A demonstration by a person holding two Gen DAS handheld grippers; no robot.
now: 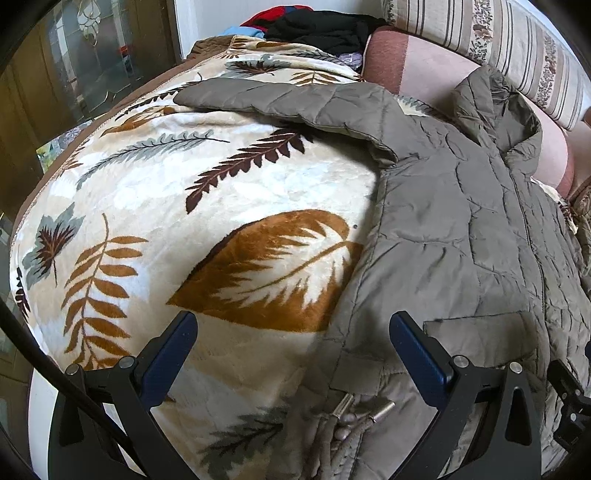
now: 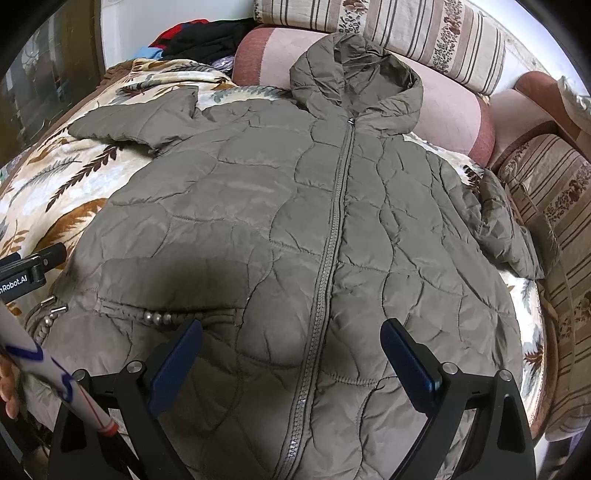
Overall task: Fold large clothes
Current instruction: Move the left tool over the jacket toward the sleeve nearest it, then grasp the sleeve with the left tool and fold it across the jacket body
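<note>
Lying under right gripper (image 2: 291, 354), jacket (image 2: 258, 206), seemingly flat

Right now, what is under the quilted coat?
The quilted coat lies on a leaf-print blanket; its hood rests against a pink cushion. What lies beneath the blanket is hidden.

left claw (image 1: 293, 339): black frame, blue pads | right claw (image 2: 291, 347): same, silver screws

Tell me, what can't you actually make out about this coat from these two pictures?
- Coat hem: cut off by the bottom edge and the right gripper in the right wrist view.
- Right sleeve: bunched up, cuff hidden in the right wrist view.
- Hood: crumpled and squeezed at the fisheye edge in the left wrist view.
- Clothes pile: too jumbled to identify.
</note>
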